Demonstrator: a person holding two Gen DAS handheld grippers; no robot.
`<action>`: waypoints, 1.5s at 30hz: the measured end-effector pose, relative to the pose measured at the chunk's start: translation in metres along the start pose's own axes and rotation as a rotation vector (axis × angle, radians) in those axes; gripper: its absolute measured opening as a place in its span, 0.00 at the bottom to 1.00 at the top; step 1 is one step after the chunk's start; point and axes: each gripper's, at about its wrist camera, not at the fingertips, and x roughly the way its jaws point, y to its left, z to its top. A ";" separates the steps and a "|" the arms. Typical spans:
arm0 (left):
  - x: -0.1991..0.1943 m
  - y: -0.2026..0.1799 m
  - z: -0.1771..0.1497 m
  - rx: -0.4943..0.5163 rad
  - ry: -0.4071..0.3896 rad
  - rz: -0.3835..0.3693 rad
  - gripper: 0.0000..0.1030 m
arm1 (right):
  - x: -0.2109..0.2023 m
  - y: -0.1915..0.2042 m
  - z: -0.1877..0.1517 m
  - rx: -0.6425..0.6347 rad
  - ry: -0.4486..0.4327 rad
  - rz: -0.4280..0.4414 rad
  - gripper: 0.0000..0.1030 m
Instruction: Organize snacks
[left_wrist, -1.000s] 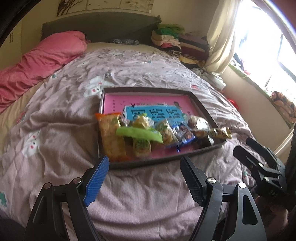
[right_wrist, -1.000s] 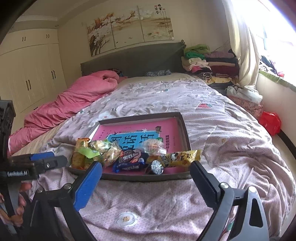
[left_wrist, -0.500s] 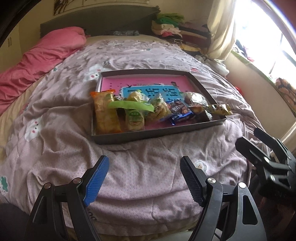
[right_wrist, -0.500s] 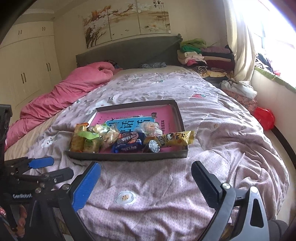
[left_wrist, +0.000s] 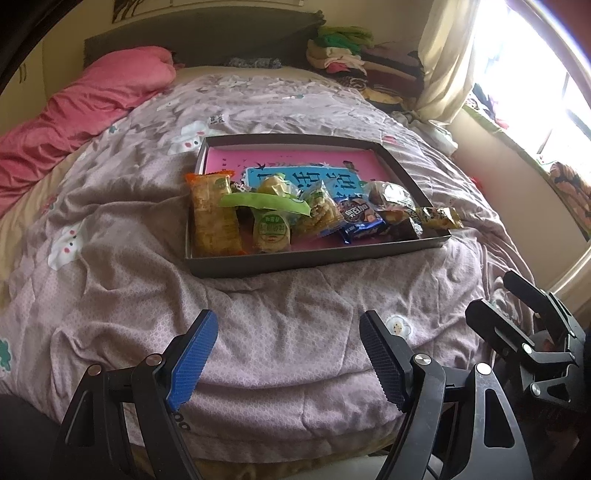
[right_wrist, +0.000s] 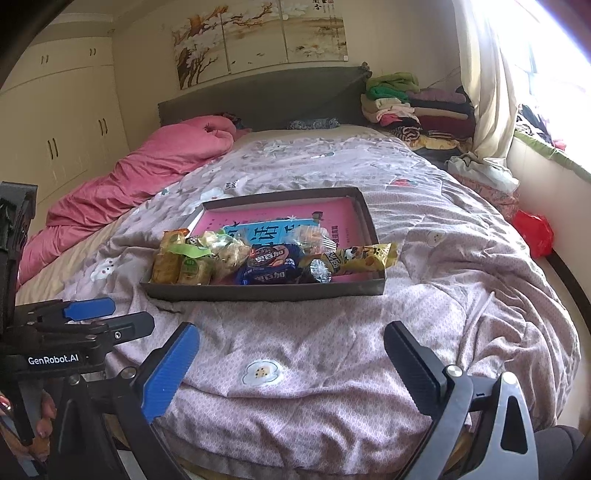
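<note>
A dark shallow tray (left_wrist: 317, 261) (right_wrist: 266, 291) lies on the bed with a pink and blue book (left_wrist: 306, 162) (right_wrist: 258, 218) inside. Several snack packets are piled along its near edge: an orange cracker pack (left_wrist: 212, 214), a green packet (left_wrist: 264, 202), a blue chocolate-biscuit pack (left_wrist: 356, 218) (right_wrist: 271, 264) and a yellow pack (right_wrist: 364, 254) hanging over the right rim. My left gripper (left_wrist: 286, 354) is open and empty, over the bedspread short of the tray. My right gripper (right_wrist: 291, 354) is open and empty, also short of the tray. Each gripper shows at the edge of the other's view.
The tray rests on a rumpled lilac floral bedspread (left_wrist: 288, 325). A pink duvet (right_wrist: 147, 173) lies along the left side. Folded clothes (right_wrist: 417, 107) are stacked by the headboard. A red bag (right_wrist: 533, 230) sits on the floor right of the bed. The window is at right.
Both grippers have pulled back from the tray toward the foot of the bed, so more bedspread shows in front. Both stayed open. The snacks have not moved.
</note>
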 end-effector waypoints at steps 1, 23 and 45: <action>-0.001 0.000 0.000 0.002 -0.003 0.002 0.78 | 0.000 0.001 -0.001 -0.001 0.000 0.000 0.98; 0.001 0.001 0.000 0.004 0.008 0.010 0.78 | 0.003 -0.002 -0.003 0.008 0.011 0.011 0.98; 0.001 0.001 0.000 0.005 0.011 0.013 0.78 | 0.005 -0.002 -0.004 0.002 0.021 0.006 0.98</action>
